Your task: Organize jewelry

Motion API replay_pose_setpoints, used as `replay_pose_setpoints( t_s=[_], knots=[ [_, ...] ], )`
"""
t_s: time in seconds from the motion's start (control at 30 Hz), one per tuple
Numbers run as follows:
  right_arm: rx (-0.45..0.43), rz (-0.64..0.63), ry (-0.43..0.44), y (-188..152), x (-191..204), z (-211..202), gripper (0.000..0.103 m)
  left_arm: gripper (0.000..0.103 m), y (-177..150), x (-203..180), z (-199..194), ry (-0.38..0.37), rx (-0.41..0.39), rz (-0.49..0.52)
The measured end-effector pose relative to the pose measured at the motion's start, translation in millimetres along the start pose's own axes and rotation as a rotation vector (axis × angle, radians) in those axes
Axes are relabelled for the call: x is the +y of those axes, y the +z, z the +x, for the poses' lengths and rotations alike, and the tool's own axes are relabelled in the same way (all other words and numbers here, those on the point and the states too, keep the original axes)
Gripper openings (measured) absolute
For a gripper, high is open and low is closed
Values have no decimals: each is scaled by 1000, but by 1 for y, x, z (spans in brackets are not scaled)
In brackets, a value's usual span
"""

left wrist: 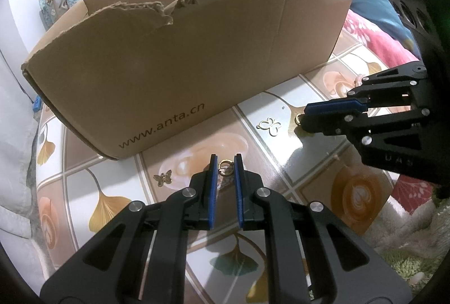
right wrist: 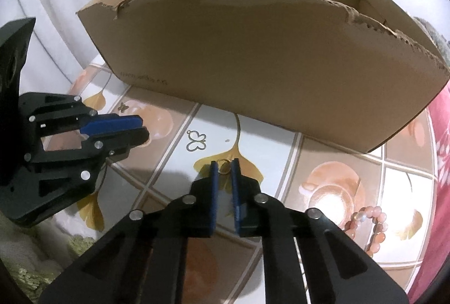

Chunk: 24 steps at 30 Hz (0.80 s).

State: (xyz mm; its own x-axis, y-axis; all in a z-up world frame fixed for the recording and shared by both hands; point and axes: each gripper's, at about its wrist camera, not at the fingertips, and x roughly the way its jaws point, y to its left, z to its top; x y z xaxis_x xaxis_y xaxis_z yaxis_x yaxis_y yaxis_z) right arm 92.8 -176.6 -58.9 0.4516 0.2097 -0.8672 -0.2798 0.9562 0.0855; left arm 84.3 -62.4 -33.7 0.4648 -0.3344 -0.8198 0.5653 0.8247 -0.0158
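Note:
A small gold ring (left wrist: pixel 225 167) sits between the blue pads of my left gripper (left wrist: pixel 225 160), which is shut on it just above the patterned tabletop (left wrist: pixel 315 163). My right gripper (right wrist: pixel 225 163) is shut on a second gold ring (right wrist: pixel 224 166); from the left wrist view that ring (left wrist: pixel 299 118) pokes out past the right gripper (left wrist: pixel 305 116) at its tip. From the right wrist view the left gripper (right wrist: pixel 142 126) comes in from the left. A pale butterfly pendant (left wrist: pixel 270 126) (right wrist: pixel 197 140) lies on the table between the two grippers. A bronze butterfly charm (left wrist: pixel 163 178) (right wrist: pixel 123 106) lies left of the left gripper.
A large torn-edged cardboard box (left wrist: pixel 168 56) (right wrist: pixel 267 64) stands open-topped just behind both grippers. A pink bead bracelet (right wrist: pixel 365 228) lies to the right of the right gripper. Pink bedding (left wrist: pixel 374 36) borders the table on the right, and a green shaggy mat (left wrist: pixel 407 259) lies below.

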Motion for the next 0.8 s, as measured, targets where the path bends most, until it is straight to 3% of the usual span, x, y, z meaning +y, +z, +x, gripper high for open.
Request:
replay_pose_setpoints(
  t_s=[0.3, 0.37, 0.43, 0.67, 0.8],
  knots=[
    [2, 27, 16, 1, -5, -1, 7, 11, 0, -1, 0, 0, 0, -1],
    [-8, 22, 3, 2, -5, -3, 11, 11, 0, 0, 0, 0, 0, -1],
    [-13, 21, 2, 3, -6, -4, 23, 11, 0, -1, 1, 0, 0, 0],
    [-15, -2, -17, 5, -2, -1, 23, 11, 0, -1, 0, 1, 0, 0],
    [-16, -15, -28, 3, 5, 3, 17, 11, 0, -1, 1, 1, -1, 0]
  ],
)
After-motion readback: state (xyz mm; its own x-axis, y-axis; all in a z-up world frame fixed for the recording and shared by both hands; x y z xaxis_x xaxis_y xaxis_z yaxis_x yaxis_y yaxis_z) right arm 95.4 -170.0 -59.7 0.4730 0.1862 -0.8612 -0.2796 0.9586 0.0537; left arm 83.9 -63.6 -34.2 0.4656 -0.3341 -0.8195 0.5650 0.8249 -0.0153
